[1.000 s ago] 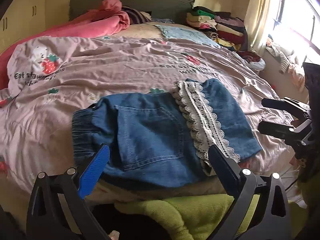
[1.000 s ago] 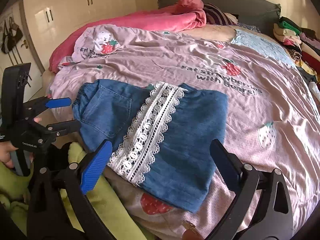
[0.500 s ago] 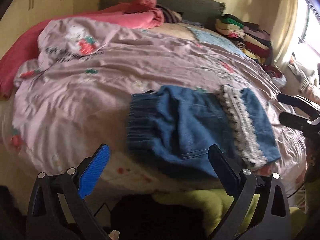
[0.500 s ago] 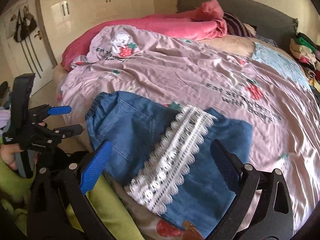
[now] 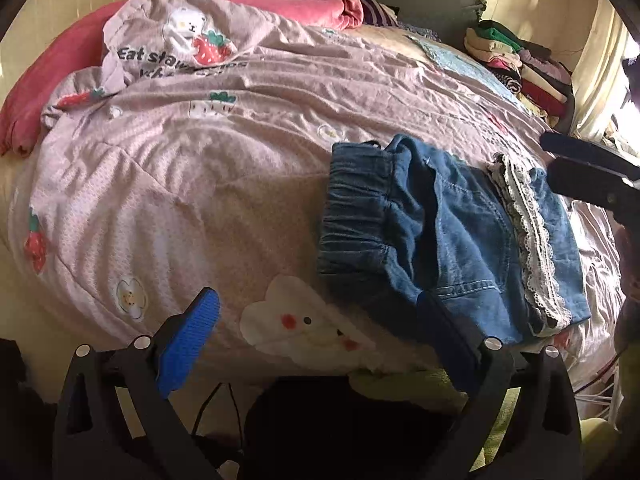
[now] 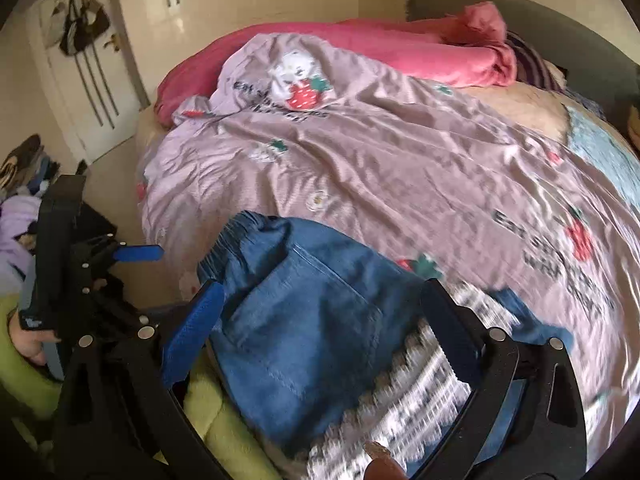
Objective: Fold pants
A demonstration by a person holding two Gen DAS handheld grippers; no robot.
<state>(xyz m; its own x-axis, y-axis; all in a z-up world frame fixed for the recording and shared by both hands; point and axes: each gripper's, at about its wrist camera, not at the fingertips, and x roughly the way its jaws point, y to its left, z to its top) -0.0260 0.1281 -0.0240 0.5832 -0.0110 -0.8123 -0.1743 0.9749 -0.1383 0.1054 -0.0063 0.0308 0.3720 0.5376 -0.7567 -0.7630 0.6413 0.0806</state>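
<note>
Folded blue denim pants (image 5: 440, 232) with a white lace trim (image 5: 532, 248) lie near the front edge of the bed, elastic waistband to the left. My left gripper (image 5: 318, 312) is open, low over the duvet to the left of the pants, with its right finger near their front corner. In the right wrist view the pants (image 6: 304, 320) fill the space between the fingers of my open right gripper (image 6: 320, 308), which hovers close over the back pocket; the lace trim (image 6: 420, 400) is blurred. Nothing is held. Each gripper shows in the other's view: right gripper (image 5: 547, 154), left gripper (image 6: 132, 264).
A mauve strawberry-print duvet (image 5: 200, 160) covers the bed, with a pink blanket (image 5: 312, 0) at the head. Stacked folded clothes (image 5: 516, 64) sit at the far right. A green garment (image 6: 224, 432) lies at the bed's front edge. A door and wardrobes (image 6: 92, 92) stand left.
Both views have swung left, so the pants now sit at the right of the left view. The right gripper has come closer over the pants' pocket. Both grippers stay open.
</note>
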